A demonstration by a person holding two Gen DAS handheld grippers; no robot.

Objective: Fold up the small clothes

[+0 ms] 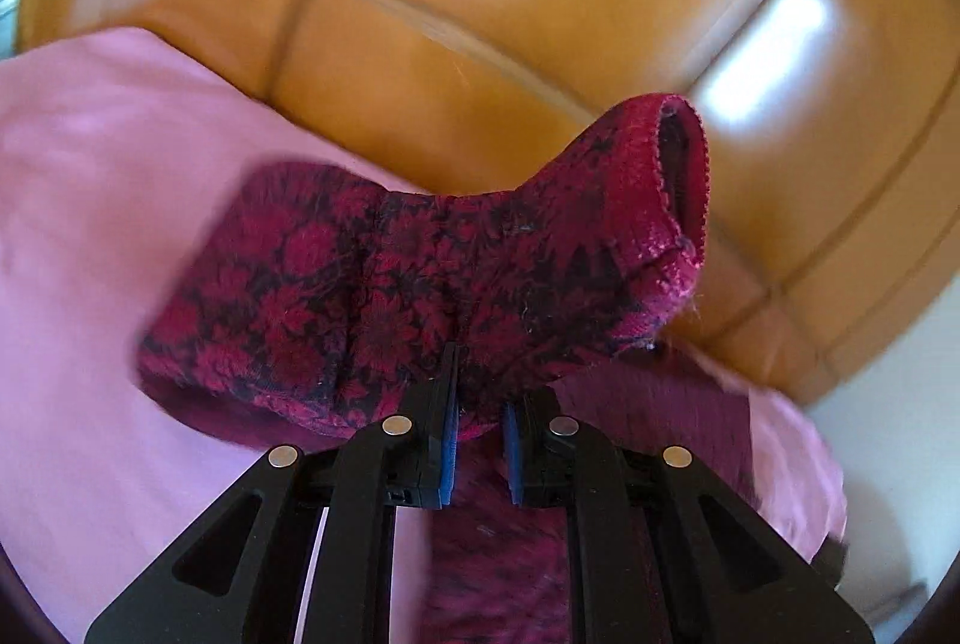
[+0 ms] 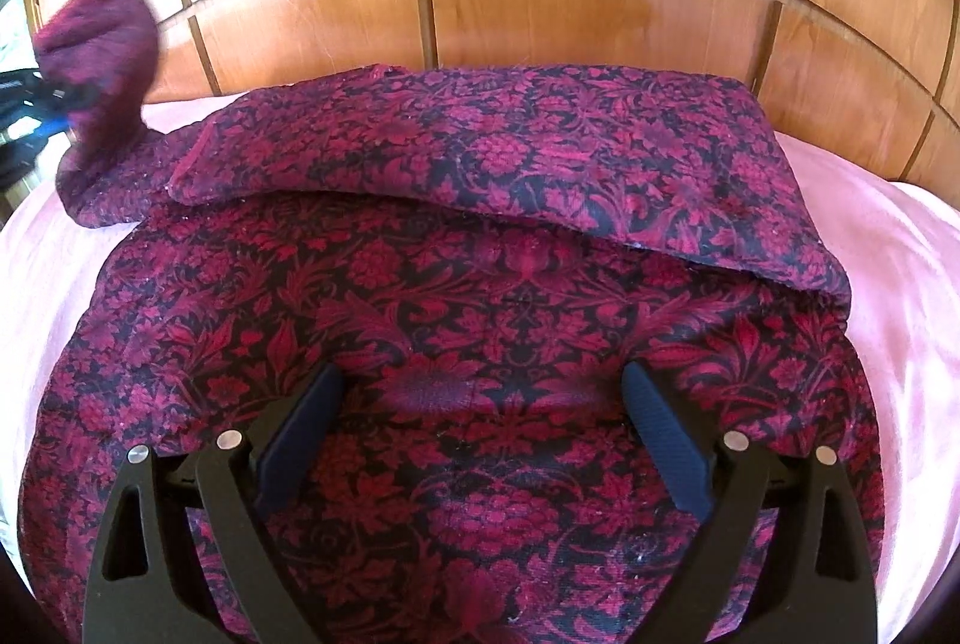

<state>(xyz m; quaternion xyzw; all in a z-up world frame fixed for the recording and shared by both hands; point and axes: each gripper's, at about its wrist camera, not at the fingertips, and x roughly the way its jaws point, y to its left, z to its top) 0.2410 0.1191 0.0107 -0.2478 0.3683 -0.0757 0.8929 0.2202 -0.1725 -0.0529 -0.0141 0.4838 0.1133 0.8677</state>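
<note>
Left wrist view is blurred: my left gripper (image 1: 480, 428) pinches the sleeve (image 1: 420, 284), its cuff lifted beyond my fingertips. My right gripper (image 2: 480, 434) hangs spread over the sweater (image 2: 480, 296), whose near hem is cut off.

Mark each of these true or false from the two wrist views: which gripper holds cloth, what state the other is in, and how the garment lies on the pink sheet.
1. The left gripper is shut on the sleeve. True.
2. The right gripper is clamped on the garment. False: its jaws stand wide open above the garment, holding nothing.
3. The garment lies on a pink sheet. True.
4. The garment lies fully flat and unfolded. False: one part is already folded over across its far side.
5. A wooden panelled board stands behind the garment. True.
</note>
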